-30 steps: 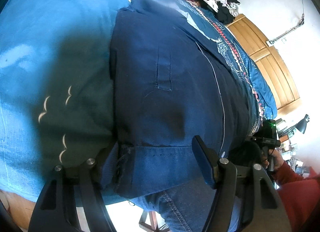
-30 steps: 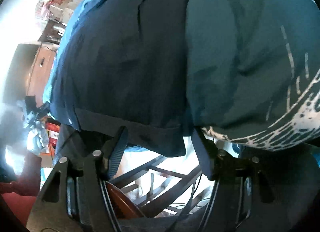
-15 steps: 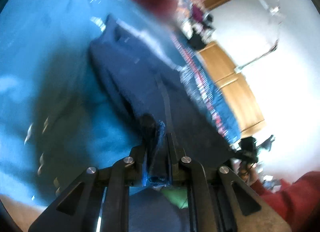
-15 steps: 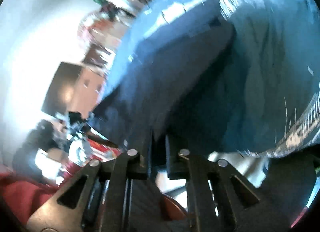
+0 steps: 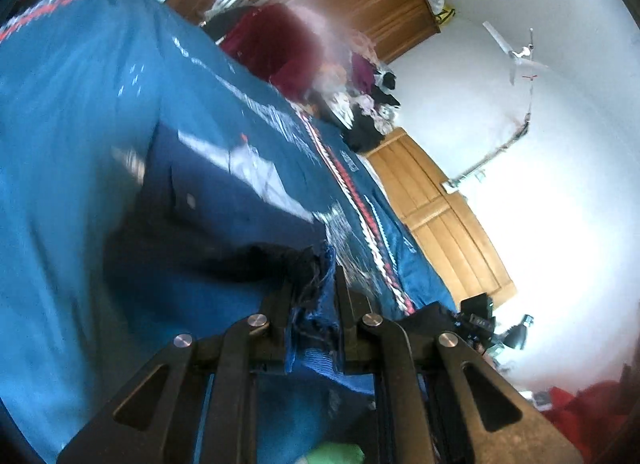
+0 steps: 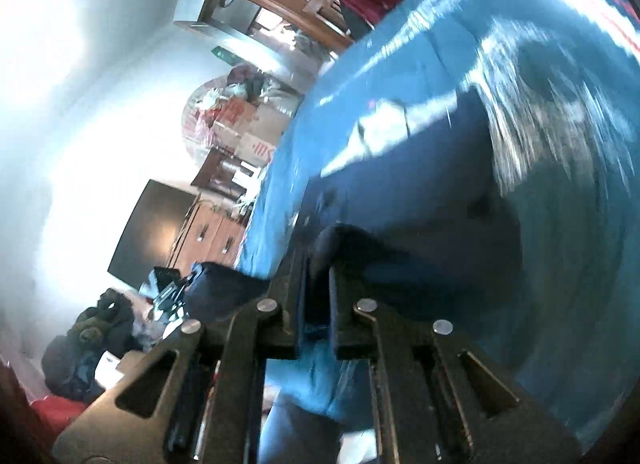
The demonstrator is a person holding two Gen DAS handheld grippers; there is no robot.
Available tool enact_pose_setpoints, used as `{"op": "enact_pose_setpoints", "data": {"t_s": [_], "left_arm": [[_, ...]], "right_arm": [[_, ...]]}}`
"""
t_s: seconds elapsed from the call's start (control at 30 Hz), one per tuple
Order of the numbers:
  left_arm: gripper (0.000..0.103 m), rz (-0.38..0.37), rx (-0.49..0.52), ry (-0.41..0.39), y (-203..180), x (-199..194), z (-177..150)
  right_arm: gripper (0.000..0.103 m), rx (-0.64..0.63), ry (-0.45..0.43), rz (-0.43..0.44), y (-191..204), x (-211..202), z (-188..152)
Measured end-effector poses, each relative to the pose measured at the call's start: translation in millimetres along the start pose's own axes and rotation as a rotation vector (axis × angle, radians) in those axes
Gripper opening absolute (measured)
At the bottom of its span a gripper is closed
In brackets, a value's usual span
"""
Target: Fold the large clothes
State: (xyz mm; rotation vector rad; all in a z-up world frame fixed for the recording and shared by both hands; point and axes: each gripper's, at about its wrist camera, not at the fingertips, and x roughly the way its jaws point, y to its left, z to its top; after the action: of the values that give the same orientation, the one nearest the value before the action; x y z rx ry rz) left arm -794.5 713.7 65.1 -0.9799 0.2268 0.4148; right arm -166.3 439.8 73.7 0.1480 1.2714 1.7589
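While the dark navy cloth garment (image 5: pixel 224 232) lies lengthwise on the blue patterned bedspread (image 5: pixel 72 111), stretching away from both tools, the left gripper (image 5: pixel 310 304) and right gripper (image 6: pixel 318 284) each pinch its near hem, equally close

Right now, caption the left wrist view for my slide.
Left gripper shut on the navy garment's hem, lifting it off the blue bedspread.

Strong daylight glare off walls; heavy motion blur; fisheye-warped edges.
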Motion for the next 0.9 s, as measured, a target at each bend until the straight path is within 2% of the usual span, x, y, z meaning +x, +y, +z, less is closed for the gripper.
{"op": "enact_pose_setpoints", "data": {"t_s": [0.2,0.23,0.3,0.33,0.4,0.43,0.47,0.5,0.53,0.57,0.6,0.63,0.7,0.8,0.9], "left_arm": [[0.013,0.078,-0.005,-0.027,31.8,71.8,97.5],[0.015,0.094,-0.008,-0.026,42.0,92.0,115.8],[0.018,0.149,0.02,-0.013,56.8,125.8,137.9],[0.023,0.198,0.016,0.002,74.0,152.6,147.7],[0.03,0.262,-0.038,0.049,113.4,200.5,158.1],[0.035,0.319,-0.043,0.094,133.0,224.3,159.4],[0.036,0.38,-0.066,0.137,153.2,245.9,158.8],[0.036,0.433,-0.112,0.192,177.4,269.2,155.3],[0.036,0.453,-0.125,0.218,188.1,280.6,151.6],[0.039,0.459,-0.118,0.217,193.8,289.5,150.0],[0.041,0.454,-0.11,0.199,192.7,291.1,151.0],[0.047,0.44,-0.108,0.185,190.2,291.4,153.2],[0.051,0.425,-0.087,0.185,187.4,293.0,154.2],[0.051,0.424,-0.071,0.188,187.2,294.0,151.1],[0.052,0.432,-0.085,0.155,183.9,288.8,153.9]], "right_arm": [[0.008,-0.048,0.014,-0.068,-34.2,71.8,119.2],[0.008,-0.052,0.019,-0.076,-42.2,81.4,130.6],[0.009,-0.036,0.052,-0.101,-72.8,112.8,157.8],[0.009,-0.042,0.062,-0.147,-87.8,127.7,165.7],[0.013,-0.067,0.116,-0.229,-116.4,161.2,174.2],[0.016,-0.045,0.156,-0.264,-136.0,178.4,175.5],[0.021,-0.023,0.2,-0.316,-156.4,195.1,172.5],[0.032,-0.023,0.227,-0.372,-168.6,205.7,168.4],[0.035,-0.031,0.226,-0.41,-174.6,209.4,165.4],[0.036,-0.029,0.206,-0.39,-175.6,207.6,164.1],[0.044,-0.032,0.18,-0.363,-173.1,202.8,163.2],[0.063,-0.051,0.155,-0.353,-168.5,198.6,162.4],[0.081,-0.106,0.122,-0.362,-162.2,196.1,161.7],[0.081,-0.117,0.114,-0.384,-163.0,200.1,165.9],[0.081,-0.122,-0.018,-0.391,-150.7,180.8,168.0]]}}
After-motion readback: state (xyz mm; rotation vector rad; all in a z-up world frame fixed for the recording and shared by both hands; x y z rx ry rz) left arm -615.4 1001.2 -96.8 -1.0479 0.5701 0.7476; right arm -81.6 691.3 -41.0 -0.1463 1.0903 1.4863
